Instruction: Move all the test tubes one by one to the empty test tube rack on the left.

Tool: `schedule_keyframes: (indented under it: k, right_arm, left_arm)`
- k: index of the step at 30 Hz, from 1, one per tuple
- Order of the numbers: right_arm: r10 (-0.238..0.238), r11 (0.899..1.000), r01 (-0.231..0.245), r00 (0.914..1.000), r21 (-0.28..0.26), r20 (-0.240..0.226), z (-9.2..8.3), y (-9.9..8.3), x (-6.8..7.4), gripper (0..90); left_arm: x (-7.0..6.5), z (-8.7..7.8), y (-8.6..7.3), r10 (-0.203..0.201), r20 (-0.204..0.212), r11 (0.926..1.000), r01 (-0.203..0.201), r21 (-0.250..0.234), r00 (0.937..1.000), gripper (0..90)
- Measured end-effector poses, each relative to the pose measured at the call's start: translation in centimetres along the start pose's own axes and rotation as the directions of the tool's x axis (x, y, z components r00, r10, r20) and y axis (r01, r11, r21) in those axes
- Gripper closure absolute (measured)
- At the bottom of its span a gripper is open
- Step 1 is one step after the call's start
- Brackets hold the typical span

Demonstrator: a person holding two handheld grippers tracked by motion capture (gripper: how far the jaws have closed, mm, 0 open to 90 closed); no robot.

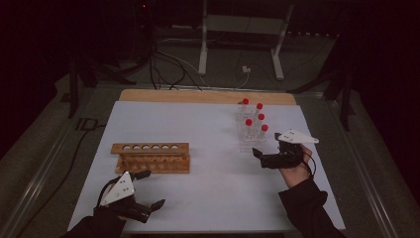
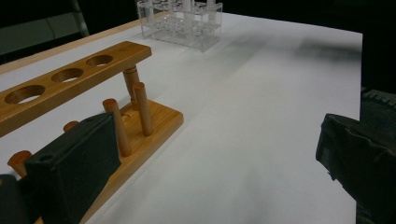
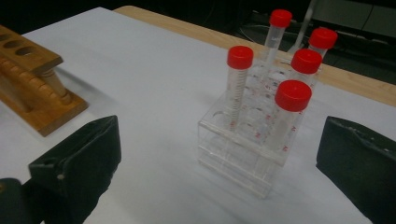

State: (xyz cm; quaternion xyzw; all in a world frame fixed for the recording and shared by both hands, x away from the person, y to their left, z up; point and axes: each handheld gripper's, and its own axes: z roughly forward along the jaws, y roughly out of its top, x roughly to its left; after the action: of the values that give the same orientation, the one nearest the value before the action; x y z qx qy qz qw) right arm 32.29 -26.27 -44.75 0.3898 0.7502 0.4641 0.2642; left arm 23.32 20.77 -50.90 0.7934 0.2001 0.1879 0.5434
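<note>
A wooden tube rack point(image 1: 151, 157) with a row of empty holes lies left of the table's middle. A clear plastic rack point(image 1: 251, 141) at the right holds several upright tubes with red caps point(image 1: 248, 122). My left gripper point(image 1: 151, 189) is open near the front left corner, its jaws wide apart just in front of the wooden rack point(image 2: 93, 65). My right gripper point(image 1: 260, 157) is open too, close in front of the clear rack point(image 3: 243, 144), with the red-capped tubes point(image 3: 293, 95) standing between and beyond its jaws. Neither gripper holds anything.
A white sheet point(image 1: 198, 124) covers the table, with a bare wooden strip point(image 1: 208, 96) along its far edge. Beyond the table are cables and a white stand's legs point(image 1: 203, 59) on a dark floor. Open sheet lies between the two racks.
</note>
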Motion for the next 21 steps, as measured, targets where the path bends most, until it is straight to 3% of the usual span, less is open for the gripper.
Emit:
schedule_keyframes:
  k: [8, 15, 21]
  right_arm:
    - [0.009, 0.999, -0.011, 0.9987, 0.037, 0.050, 1.4, -0.1, -1.1, 0.0]
    - [0.027, 0.997, -0.033, 0.9961, 0.073, 0.084, 2.5, -0.2, -1.8, 7.8]
    - [0.046, 0.992, -0.059, 0.9916, 0.107, 0.121, 3.4, -0.2, -2.2, 19.6]
  left_arm:
    - [0.0, 0.0, 0.0, -0.001, 0.002, 1.0000, 0.001, 0.000, 1.0000, 0.3]
    - [0.0, 0.0, 0.0, -0.001, 0.003, 1.0000, 0.001, 0.000, 1.0000, 0.3]
    - [0.0, 0.0, 0.0, -0.003, 0.005, 1.0000, 0.003, 0.002, 1.0000, 0.3]
